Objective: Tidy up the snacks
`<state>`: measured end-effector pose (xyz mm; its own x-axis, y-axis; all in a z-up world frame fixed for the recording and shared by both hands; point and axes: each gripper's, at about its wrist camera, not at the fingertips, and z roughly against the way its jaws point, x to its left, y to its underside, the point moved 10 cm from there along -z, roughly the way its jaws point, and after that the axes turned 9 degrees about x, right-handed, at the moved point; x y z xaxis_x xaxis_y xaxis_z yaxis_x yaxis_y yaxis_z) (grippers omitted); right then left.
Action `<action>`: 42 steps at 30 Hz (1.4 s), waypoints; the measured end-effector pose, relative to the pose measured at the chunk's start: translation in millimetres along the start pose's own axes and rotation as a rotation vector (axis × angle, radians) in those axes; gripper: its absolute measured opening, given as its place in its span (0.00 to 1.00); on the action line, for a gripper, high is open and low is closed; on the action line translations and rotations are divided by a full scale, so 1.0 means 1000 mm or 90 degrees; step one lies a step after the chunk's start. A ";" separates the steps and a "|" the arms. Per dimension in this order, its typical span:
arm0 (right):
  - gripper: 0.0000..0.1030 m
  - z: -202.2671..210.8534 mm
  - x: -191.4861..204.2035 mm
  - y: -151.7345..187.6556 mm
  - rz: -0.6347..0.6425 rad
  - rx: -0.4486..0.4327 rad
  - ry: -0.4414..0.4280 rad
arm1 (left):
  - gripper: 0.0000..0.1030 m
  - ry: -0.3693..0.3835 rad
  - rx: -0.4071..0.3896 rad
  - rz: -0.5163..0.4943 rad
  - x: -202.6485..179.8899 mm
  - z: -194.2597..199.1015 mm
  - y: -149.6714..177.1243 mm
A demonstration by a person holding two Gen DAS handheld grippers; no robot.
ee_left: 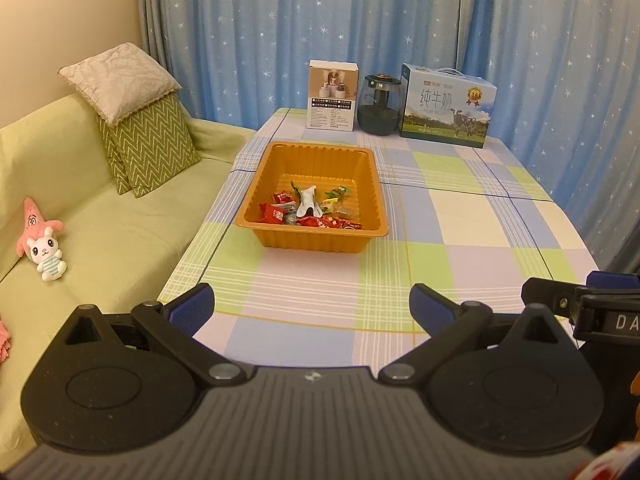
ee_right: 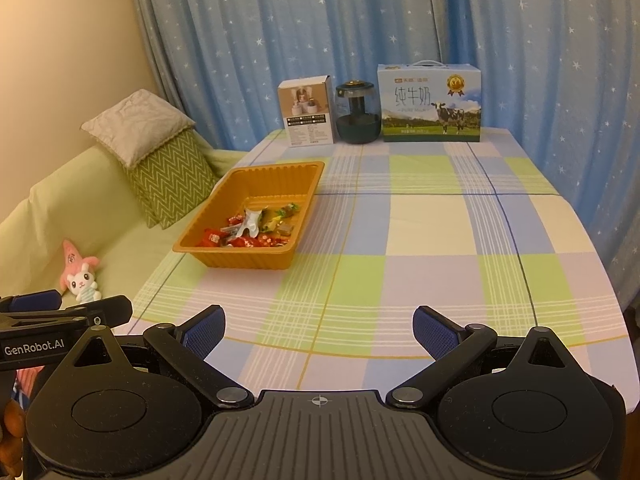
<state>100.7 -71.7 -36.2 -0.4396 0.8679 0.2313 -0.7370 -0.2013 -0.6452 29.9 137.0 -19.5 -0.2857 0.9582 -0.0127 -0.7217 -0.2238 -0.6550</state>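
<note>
An orange plastic tray (ee_left: 316, 156) stands on the checked tablecloth, left of centre; it also shows in the right wrist view (ee_right: 224, 256). Several wrapped snacks lie in it: red packets (ee_left: 276, 214), a white wrapper (ee_left: 308, 202) and yellow-green candies (ee_left: 338, 196); they also show in the right wrist view (ee_right: 252, 232). My left gripper (ee_left: 312, 312) is open and empty, held above the table's near edge, well short of the tray. My right gripper (ee_right: 319, 334) is open and empty, beside it on the right.
At the table's back edge stand a white product box (ee_left: 331, 96), a dark glass jar (ee_left: 379, 106) and a milk carton box (ee_left: 446, 106). A green sofa (ee_left: 100, 240) with cushions and plush toys (ee_left: 42, 240) lies left of the table. Blue curtains hang behind.
</note>
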 end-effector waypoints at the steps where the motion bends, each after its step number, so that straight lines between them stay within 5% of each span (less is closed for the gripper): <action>1: 0.97 0.000 0.000 0.000 0.000 0.000 0.000 | 1.00 0.000 0.000 0.000 0.000 0.000 0.000; 42: 0.97 0.001 -0.007 -0.002 -0.005 -0.002 0.001 | 1.00 0.001 0.002 -0.009 -0.008 -0.007 -0.002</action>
<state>105.0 -77.5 -35.4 -0.4328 0.8702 0.2354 -0.7389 -0.1929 -0.6456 38.2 130.6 -23.2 -0.2742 0.9617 -0.0044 -0.7275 -0.2104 -0.6531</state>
